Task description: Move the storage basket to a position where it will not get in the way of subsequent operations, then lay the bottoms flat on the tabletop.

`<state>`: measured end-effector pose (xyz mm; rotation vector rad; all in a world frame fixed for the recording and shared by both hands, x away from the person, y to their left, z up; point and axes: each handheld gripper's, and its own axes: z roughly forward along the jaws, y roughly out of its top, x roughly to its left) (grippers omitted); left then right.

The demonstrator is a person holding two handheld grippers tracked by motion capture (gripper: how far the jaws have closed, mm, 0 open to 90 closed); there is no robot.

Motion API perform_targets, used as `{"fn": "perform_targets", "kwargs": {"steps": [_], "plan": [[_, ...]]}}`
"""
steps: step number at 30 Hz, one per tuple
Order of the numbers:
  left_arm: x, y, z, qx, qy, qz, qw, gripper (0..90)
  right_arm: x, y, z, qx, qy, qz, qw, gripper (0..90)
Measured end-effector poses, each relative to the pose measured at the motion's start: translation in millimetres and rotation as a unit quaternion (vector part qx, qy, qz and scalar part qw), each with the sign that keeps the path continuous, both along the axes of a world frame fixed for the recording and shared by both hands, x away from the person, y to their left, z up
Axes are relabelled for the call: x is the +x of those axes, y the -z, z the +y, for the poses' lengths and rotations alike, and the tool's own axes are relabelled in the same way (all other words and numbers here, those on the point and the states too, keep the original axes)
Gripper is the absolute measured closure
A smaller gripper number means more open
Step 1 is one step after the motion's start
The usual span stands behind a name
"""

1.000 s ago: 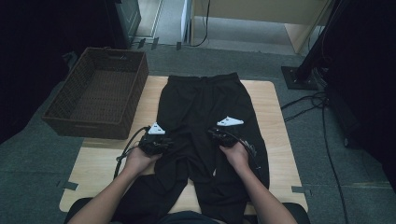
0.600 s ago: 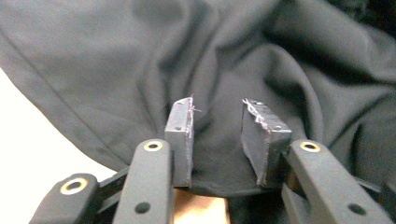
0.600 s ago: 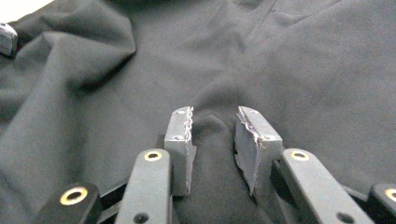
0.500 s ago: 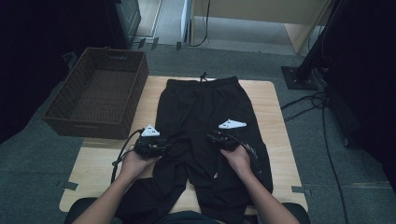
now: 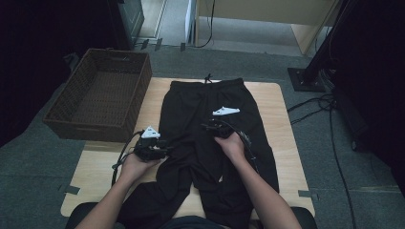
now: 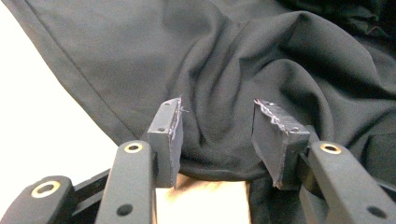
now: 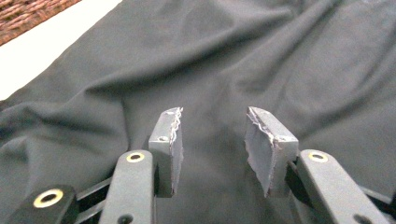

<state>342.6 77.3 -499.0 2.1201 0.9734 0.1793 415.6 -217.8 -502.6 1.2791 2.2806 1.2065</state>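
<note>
Nearest the person, the black trousers [image 5: 210,143] lie flat on the wooden worktop [image 5: 277,109], with the waistband at the far side and the legs hanging over the near edge. The left tool [image 5: 160,149] is at the left edge of the trousers. In the left gripper view its jaws have just been opening and stand spread, with a fold of the cloth [image 6: 261,70] between them but not pressed; this view also shows bare worktop [image 6: 37,107] beside the hem. The right tool [image 5: 210,127] is over the middle of the trousers. The right gripper view shows its jaws also apart, just opened, with smooth cloth [image 7: 280,60] under them and nothing pinched. A corner of the woven basket [image 7: 28,14] appears there too. In the high view the basket [image 5: 102,95] stands at the left of the worktop, touching its edge. Farther away are grey carpet [image 5: 329,157], cables [image 5: 315,102] and a dark stand [image 5: 329,52].
</note>
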Motion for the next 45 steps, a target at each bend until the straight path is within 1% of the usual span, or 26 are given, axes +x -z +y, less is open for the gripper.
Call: {"fn": "perform_targets", "kwargs": {"steps": [2,5,7,9,11,14,16,18,19,21,22,23,25,27,29,30,32,34,36,38,39,42,44,45], "plan": [[-0.1,-0.1,0.7,-0.004,-0.002,-0.003,1.0,51.5,7.0,0.8,5.2,-0.003,-0.001,0.001,1.0,56.4],[-1.1,-1.5,1.5,-0.003,-0.005,-0.005,1.0,50.7,17.3,1.4,11.9,-0.001,0.001,0.003,1.0,55.9],[-1.2,-1.2,2.8,-0.003,-0.004,-0.006,1.0,50.2,22.4,0.8,16.8,0.001,0.003,0.009,1.0,55.5],[-1.0,-1.0,3.8,0.0,-0.004,-0.004,1.0,49.7,27.1,0.4,21.4,0.004,0.001,0.0,1.0,55.2],[-1.1,0.0,4.2,0.001,-0.005,-0.003,1.0,49.0,32.5,-0.6,26.4,-0.001,-0.001,0.002,1.0,53.8],[-2.2,0.5,4.1,0.004,-0.004,0.002,1.0,47.7,41.3,-2.0,33.8,-0.006,-0.003,-0.006,1.0,52.1],[-3.6,0.1,4.4,0.001,-0.005,0.002,1.0,47.0,47.8,-3.5,39.2,-0.009,-0.008,-0.003,0.9999,50.9],[-4.7,-0.2,5.8,0.001,-0.006,0.003,1.0,46.2,53.4,-4.8,46.3,-0.014,-0.011,-0.007,0.9998,50.0],[-5.3,0.1,6.4,-0.001,-0.008,0.004,1.0,45.8,56.2,-5.0,50.3,-0.013,-0.015,-0.006,0.9998,49.6],[-7.0,0.7,7.4,0.001,-0.012,0.007,0.9999,44.1,61.2,-3.9,58.9,-0.002,-0.018,-0.004,0.9998,49.4],[-8.0,1.0,8.3,0.001,-0.013,0.005,0.9999,44.0,62.7,-4.0,62.3,-0.001,-0.019,0.0,0.9998,49.3],[-8.8,1.0,9.0,0.002,-0.014,0.005,0.9999,43.9,64.9,-4.0,66.3,-0.004,-0.021,-0.001,0.9998,49.1],[-9.4,1.5,10.2,0.003,-0.019,0.002,0.9998,43.3,68.7,-3.7,73.9,-0.003,-0.024,-0.006,0.9997,48.1],[-9.1,2.6,10.9,0.0,-0.023,0.0,0.9997,42.3,71.9,-3.3,82.4,-0.007,-0.028,-0.003,0.9996,47.3],[-8.1,3.9,10.8,0.003,-0.025,-0.001,0.9997,42.1,74.1,-2.0,88.5,-0.007,-0.031,-0.007,0.9995,47.0],[-7.5,5.2,9.5,0.001,-0.025,-0.002,0.9997,41.9,75.4,-1.5,91.7,-0.009,-0.032,-0.007,0.9994,46.0],[-6.5,6.9,7.8,0.009,-0.025,-0.007,0.9996,41.7,77.4,-0.5,98.5,-0.009,-0.035,-0.004,0.9993,44.9],[-5.5,8.8,7.0,0.008,-0.029,-0.008,0.9995,41.7,79.0,0.1,104.8,-0.011,-0.039,-0.008,0.9992,43.3],[-4.7,10.8,6.5,0.013,-0.029,-0.005,0.9995,41.7,80.4,1.0,110.6,-0.007,-0.039,-0.01,0.9991,43.1],[-4.4,11.8,5.8,0.015,-0.027,-0.01,0.9995,42.0,81.7,2.7,116.2,-0.005,-0.041,-0.011,0.9991,43.1],[-4.1,12.0,5.3,0.015,-0.027,-0.01,0.9995,42.1,83.0,4.1,118.8,-0.01,-0.042,-0.016,0.9989,42.9],[-4.2,12.9,3.8,0.018,-0.026,-0.016,0.9994,43.1,86.3,7.5,125.3,-0.018,-0.042,-0.009,0.9989,41.3],[-5.2,13.0,2.7,0.025,-0.026,-0.022,0.9991,43.9,86.7,9.8,128.6,-0.026,-0.038,-0.016,0.9988,41.2],[-5.8,13.1,2.6,0.029,-0.027,-0.025,0.9989,44.8,86.8,10.8,129.8,-0.027,-0.038,-0.015,0.9988,40.9]]}}
